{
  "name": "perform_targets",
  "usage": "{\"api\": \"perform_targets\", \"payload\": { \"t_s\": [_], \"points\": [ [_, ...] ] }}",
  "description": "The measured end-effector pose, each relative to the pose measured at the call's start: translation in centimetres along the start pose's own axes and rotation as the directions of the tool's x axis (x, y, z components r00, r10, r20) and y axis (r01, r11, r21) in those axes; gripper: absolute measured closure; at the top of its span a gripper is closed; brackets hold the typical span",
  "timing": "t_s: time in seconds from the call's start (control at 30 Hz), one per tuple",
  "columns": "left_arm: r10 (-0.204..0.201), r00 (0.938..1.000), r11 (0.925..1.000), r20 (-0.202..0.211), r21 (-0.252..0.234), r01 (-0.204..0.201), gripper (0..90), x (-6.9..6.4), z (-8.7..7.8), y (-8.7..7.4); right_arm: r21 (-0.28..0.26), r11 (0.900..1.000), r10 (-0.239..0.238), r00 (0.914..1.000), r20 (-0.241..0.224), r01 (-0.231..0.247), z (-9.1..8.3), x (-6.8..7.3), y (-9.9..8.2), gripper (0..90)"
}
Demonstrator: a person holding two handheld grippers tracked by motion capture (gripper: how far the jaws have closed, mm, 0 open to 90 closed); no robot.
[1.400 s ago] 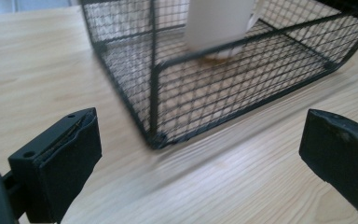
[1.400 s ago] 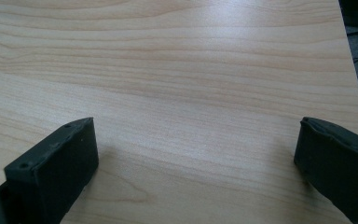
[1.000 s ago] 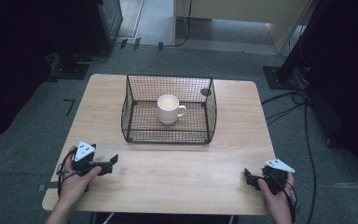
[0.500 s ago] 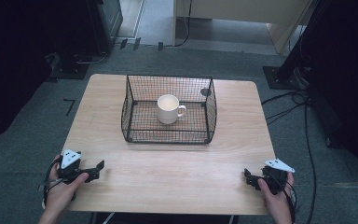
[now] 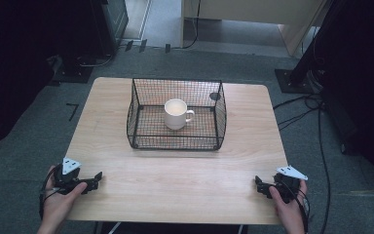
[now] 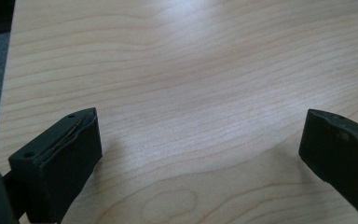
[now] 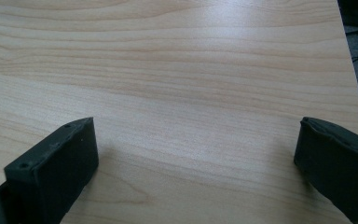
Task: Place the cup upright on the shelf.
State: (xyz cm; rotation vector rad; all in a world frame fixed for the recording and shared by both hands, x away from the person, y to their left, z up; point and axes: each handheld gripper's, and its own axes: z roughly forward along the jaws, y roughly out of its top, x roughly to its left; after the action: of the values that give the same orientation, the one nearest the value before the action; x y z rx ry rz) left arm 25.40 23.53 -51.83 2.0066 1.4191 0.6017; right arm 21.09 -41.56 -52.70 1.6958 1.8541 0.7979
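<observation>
Left tongs (image 5: 96, 177) withdrawn, mug (image 5: 176, 114) inside wire basket (image 5: 141, 130)

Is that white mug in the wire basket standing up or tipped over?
Upright. In the high view the mug shows its round open mouth facing up, handle out to the side, and it stands on the floor of the basket.

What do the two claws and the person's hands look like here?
Both claws, left claw and right claw, are black, each with a pale grey three-cornered plate on top and a black cable. Their jaws are blocky, matt black with small holes. The hands look bare; no sleeves are visible.
</observation>
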Motion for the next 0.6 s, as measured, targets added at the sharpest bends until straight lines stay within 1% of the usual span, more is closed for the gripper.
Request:
{"api": "perform_targets", "payload": {
  "t_s": [0.07, 0.13, 0.17, 0.27, 0.5, 0.6],
  "points": [
    [0.003, 1.0, 1.0, -0.004, 0.006, -0.003, 0.0, -0.05, 0.05, 0.02, 0.0, 1.0, 0.0, 1.0, 0.0, 0.0, 0.0, 0.0, 0.0, 0.0],
    [0.0, 1.0, 0.9999, -0.004, 0.011, 0.0, 0.0, -0.07, 0.09, 0.03, 0.0, 1.0, 0.0, 1.0, 0.0, 0.0, 0.0, 0.0, 0.0, 0.0],
    [-0.008, 1.0, 0.9998, 0.003, 0.019, 0.008, 0.0, -0.11, 0.14, 0.04, 0.0, 1.0, 0.0, 1.0, 0.0, 0.0, 0.01, -0.01, 0.01, 0.0],
    [-0.014, 0.9999, 0.9997, -0.002, 0.019, 0.014, 0.0, -0.18, 0.12, 0.02, 0.001, 1.0, 0.002, 1.0, 0.0, -0.002, 0.02, 0.0, 0.03, 0.0],
    [-0.033, 0.9993, 0.9993, -0.018, 0.018, 0.033, 0.0, -0.41, 0.14, 0.03, 0.0, 1.0, 0.001, 1.0, -0.001, -0.001, 0.03, 0.0, 0.03, 0.0],
    [-0.048, 0.9983, 0.9986, -0.032, 0.018, 0.049, 0.0, -0.6, 0.22, 0.12, 0.0, 1.0, 0.001, 1.0, -0.001, -0.001, 0.03, 0.0, 0.03, 0.0]
  ]
}}
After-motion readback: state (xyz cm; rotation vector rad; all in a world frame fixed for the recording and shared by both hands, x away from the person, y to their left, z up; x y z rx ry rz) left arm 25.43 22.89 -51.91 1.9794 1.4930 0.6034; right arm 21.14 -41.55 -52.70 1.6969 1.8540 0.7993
